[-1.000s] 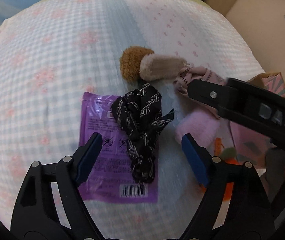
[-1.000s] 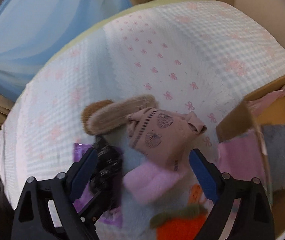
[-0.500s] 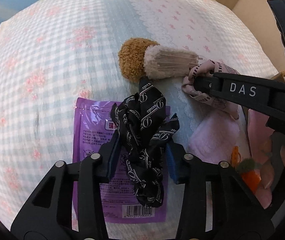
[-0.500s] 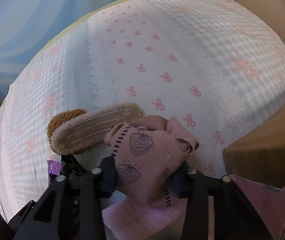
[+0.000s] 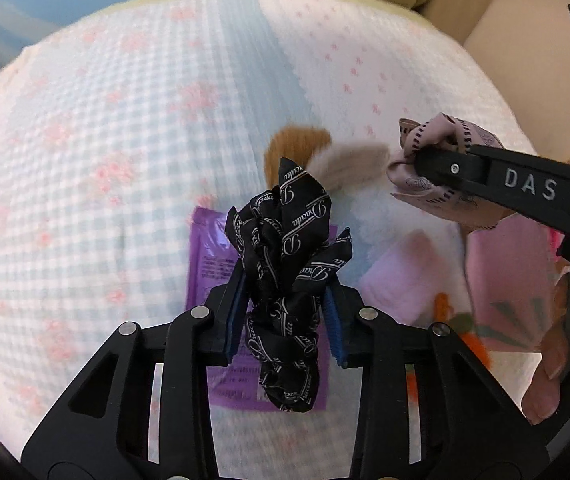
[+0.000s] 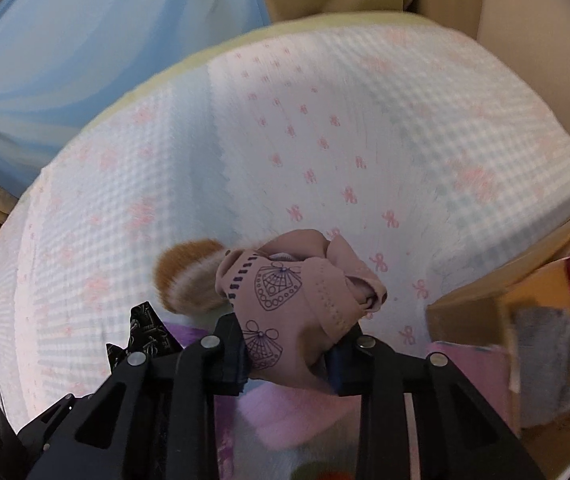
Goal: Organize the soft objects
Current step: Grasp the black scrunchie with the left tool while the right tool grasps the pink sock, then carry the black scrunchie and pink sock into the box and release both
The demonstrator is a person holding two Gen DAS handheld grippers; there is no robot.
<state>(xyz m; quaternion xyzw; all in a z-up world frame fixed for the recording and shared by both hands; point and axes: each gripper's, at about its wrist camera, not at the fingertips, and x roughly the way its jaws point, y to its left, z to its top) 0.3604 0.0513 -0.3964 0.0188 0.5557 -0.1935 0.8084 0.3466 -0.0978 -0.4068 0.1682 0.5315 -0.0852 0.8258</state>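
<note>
A: State of both tools?

B: Left gripper point(image 5: 285, 316) jaws are clenched on the black printed scarf point(image 5: 291, 276), held above the purple packet point(image 5: 213, 256) on the bed point(image 5: 125, 120). Right gripper point(image 6: 289, 344) jaws are clenched on the pink sock point(image 6: 297, 300), near the cardboard box point(image 6: 485, 304) at right.

A: Failure risks?

B: Loose fabric may slip or snag. The scarf's hanging tail may drag the packet; the sock may catch the box edge.

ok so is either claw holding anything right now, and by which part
Both are. The left claw grips the black printed scarf around its bunched middle. The right claw pinches the pink shell-print sock at its lower folded part.
</note>
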